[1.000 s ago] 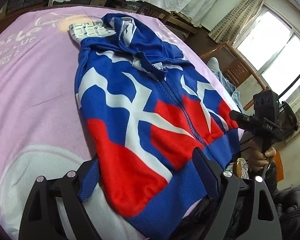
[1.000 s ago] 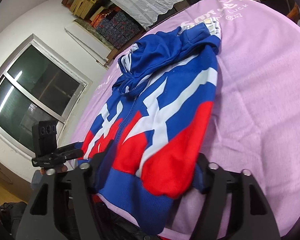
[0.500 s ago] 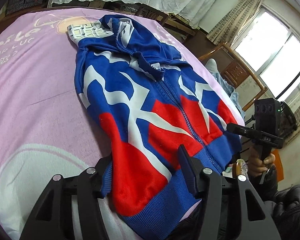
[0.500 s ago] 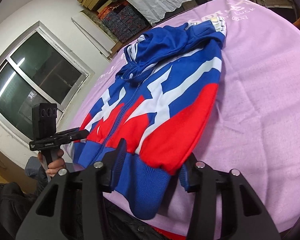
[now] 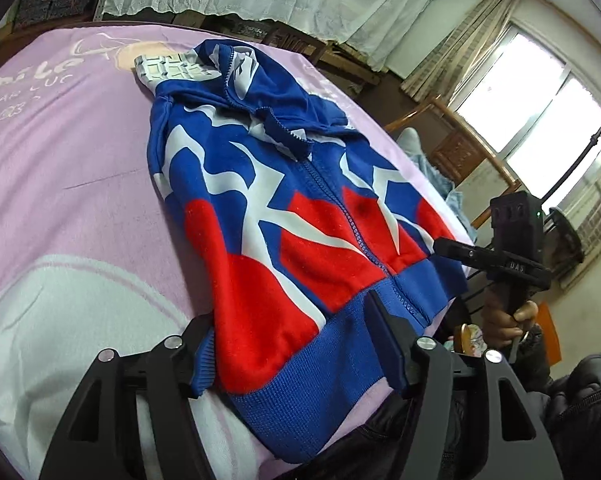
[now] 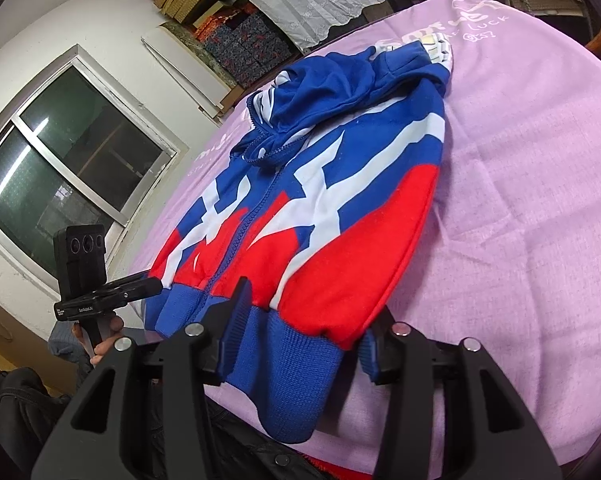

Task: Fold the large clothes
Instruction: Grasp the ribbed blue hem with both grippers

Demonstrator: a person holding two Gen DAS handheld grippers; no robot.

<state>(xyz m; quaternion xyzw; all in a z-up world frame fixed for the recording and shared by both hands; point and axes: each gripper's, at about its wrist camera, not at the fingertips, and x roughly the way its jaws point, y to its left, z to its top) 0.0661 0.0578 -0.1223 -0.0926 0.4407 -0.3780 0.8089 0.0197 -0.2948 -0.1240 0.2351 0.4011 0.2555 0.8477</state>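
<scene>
Two grippers sit at the blue hem of a red, white and blue hoodie [image 5: 268, 216], lower centre, spread zipped on a pink blanket [image 5: 60, 160]. Left gripper [image 5: 292, 344] jaws opening, hem corner between them. Right gripper [image 6: 300, 332] half-wide around other hem corner; pad contact unclear.

The hoodie [image 5: 268, 216] hides its own sleeves and one finger's pad [image 5: 198, 354] of the left gripper [image 5: 296, 344]. Its hem [image 6: 284, 364] hangs over the bed edge, partly hidden.
</scene>
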